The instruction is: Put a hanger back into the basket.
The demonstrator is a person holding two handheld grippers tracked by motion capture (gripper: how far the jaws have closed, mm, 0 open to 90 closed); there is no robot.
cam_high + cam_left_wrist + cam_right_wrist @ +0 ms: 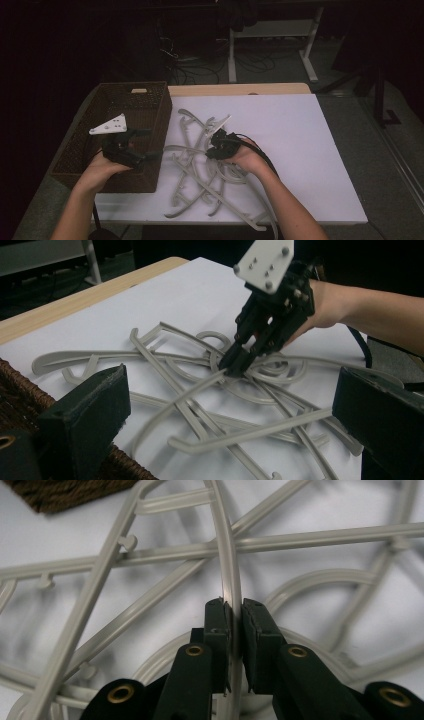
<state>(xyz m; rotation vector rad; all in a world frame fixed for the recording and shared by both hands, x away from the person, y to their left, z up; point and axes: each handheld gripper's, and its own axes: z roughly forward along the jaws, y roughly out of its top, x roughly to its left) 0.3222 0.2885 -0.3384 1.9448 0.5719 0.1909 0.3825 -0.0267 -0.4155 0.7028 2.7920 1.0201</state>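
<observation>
From the high view I saw my right gripper (216, 144) down in the pile of grey hangers (200, 170) on the white table (300, 150), but not what it held. Its own camera settled that: the jaws were pinched on one curved hanger bar (231, 575), pads pressed against both sides. My left gripper (145, 145) sat over the wicker basket (112, 100); in the left gripper view its jaws stood spread wide, nothing between them.
</observation>
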